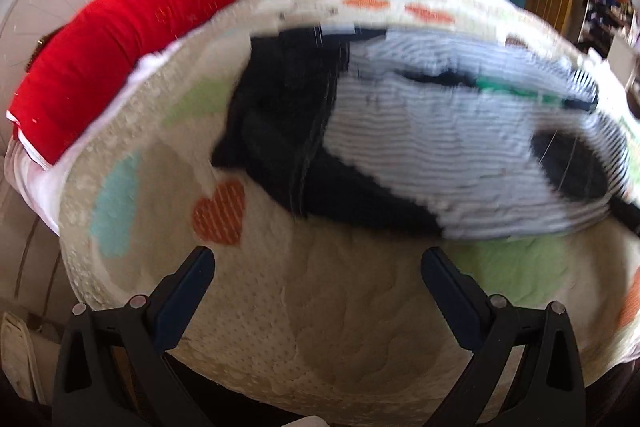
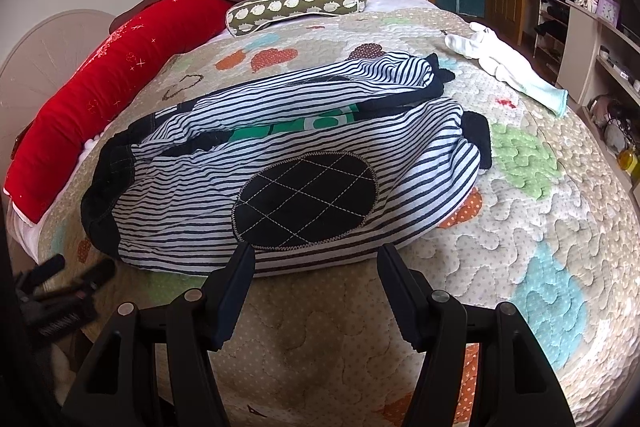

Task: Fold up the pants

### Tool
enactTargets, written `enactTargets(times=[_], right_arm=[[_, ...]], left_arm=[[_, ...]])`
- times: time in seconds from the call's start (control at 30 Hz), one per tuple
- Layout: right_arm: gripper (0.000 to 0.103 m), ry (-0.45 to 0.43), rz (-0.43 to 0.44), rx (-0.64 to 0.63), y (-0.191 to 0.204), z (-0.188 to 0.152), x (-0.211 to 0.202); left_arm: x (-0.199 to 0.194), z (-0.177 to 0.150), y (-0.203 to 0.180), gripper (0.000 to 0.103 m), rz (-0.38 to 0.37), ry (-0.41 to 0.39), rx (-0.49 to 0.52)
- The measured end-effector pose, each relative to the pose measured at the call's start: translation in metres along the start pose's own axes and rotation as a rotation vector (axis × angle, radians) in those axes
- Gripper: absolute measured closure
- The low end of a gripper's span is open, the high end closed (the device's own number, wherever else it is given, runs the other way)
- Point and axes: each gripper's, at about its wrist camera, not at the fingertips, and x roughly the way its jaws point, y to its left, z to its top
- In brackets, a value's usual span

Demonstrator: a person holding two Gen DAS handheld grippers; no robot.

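Striped pants (image 2: 280,163) on quilted bedspread (image 2: 520,267) beside red bolster (image 2: 100,99), both tools (image 1: 318,267) (image 2: 316,263) spread, empty.

pants (image 2: 280,163) on quilt (image 2: 520,227), bolster (image 2: 296,3) behind

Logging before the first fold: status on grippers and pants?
Left gripper open, right gripper open, neither holding anything. Striped pants rumpled on quilt, unfolded. White socks apart, not obstructing.
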Motion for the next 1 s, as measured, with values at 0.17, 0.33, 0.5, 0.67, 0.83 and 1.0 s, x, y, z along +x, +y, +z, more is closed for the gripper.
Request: enactTargets(times=[0.17,0.33,0.5,0.67,0.83,1.0], right_arm=[[0.035,-0.004,-0.003,0.011,-0.002,0.0,0.0],[0.035,-0.005,0.008,0.004,-0.002,0.0,0.0],[0.035,-0.021,0.043,-0.014,-0.004,0.005,-0.004],[0.035,-0.031,0.107,-0.04,-0.011,0.021,-0.015],[0.031,-0.062,0.095,-0.147,-0.021,0.06,-0.018],[0.03,-0.066,0.035,-0.303,-0.021,0.117,0.02]], left_arm=[[0.002,-0.008,0.003,0.0,-0.015,-0.004,-0.008],[0.003,-0.018,0.013,0.0,-0.077,0.014,-0.04],[0.001,-0.017,0.011,0.0,-0.095,0.051,0.031],[-0.02,-0.001,0.023,0.016,-0.243,0.049,0.0],[-0.04,0.062,0.043,0.016,-0.291,-0.058,-0.001],[0.003,0.136,0.039,0.016,-0.367,-0.013,0.036]])
